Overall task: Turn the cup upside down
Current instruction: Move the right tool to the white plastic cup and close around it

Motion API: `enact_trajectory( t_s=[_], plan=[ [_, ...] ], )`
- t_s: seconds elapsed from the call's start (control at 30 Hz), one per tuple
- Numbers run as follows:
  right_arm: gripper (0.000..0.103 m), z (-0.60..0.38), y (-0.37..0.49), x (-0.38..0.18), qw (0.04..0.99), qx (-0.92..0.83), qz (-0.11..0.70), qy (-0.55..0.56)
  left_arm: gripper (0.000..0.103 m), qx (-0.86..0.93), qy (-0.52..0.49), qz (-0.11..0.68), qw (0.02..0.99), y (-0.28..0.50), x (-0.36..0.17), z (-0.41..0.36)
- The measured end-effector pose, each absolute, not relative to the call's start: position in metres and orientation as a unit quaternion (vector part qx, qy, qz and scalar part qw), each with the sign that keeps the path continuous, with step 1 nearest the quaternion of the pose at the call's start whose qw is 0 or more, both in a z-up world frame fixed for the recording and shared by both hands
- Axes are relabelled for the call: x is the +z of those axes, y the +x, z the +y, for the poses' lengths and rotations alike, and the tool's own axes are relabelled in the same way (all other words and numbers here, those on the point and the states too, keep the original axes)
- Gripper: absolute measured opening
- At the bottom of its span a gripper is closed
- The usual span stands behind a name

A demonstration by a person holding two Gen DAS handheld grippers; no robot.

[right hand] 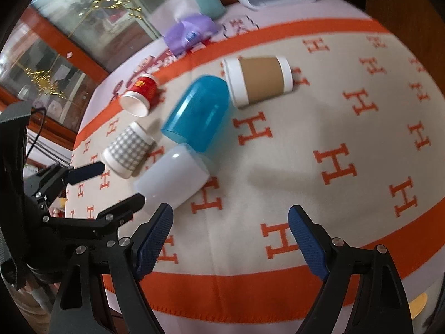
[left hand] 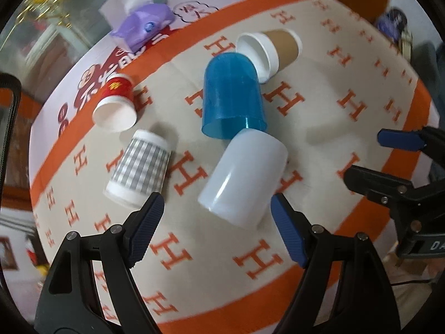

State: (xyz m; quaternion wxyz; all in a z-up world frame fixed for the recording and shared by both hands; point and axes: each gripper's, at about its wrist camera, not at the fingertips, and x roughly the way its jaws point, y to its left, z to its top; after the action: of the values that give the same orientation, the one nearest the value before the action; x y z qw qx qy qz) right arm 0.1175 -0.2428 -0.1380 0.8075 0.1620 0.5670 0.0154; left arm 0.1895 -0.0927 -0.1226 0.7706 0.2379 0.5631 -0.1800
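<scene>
White translucent plastic, the nearest cup [left hand: 243,179] lies on its side just ahead of the left tool [left hand: 217,226], whose blue pads stand wide apart with nothing between them. The cup's long axis runs slantwise, its open mouth toward the tool and its closed bottom away and to the right, touching the rim of the blue plastic cup [left hand: 232,94]. The right tool [right hand: 229,239] is also wide open and holds nothing; the white cup sits to its left, so the left tool is, I judge, better placed for the grasp.

The surface is a beige cloth [left hand: 319,128] with orange H letters and an orange border, on the desk. Farther off lie a grey checked paper cup [left hand: 139,171], a red paper cup [left hand: 115,103] and a brown-sleeved paper cup [left hand: 268,53], all on their sides.
</scene>
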Motion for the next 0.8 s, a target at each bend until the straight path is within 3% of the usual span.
enact_trajectory(
  t_s=[0.57,0.67,0.8],
  plan=[
    [0.086,-0.277,0.137,-0.189,0.776,-0.012,0.600,0.194,0.077,-0.242,0.288,0.634,0.676,0.227,-0.195,-0.137],
    [0.086,-0.280,0.136,-0.191,0.774,-0.014,0.602,0.196,0.065,-0.240,0.277,0.648,0.667,0.230,-0.205,-0.137],
    [0.086,-0.282,0.139,-0.194,0.772,-0.014,0.604,0.199,0.065,-0.234,0.258,0.653,0.673,0.232,-0.209,-0.134]
  ],
)
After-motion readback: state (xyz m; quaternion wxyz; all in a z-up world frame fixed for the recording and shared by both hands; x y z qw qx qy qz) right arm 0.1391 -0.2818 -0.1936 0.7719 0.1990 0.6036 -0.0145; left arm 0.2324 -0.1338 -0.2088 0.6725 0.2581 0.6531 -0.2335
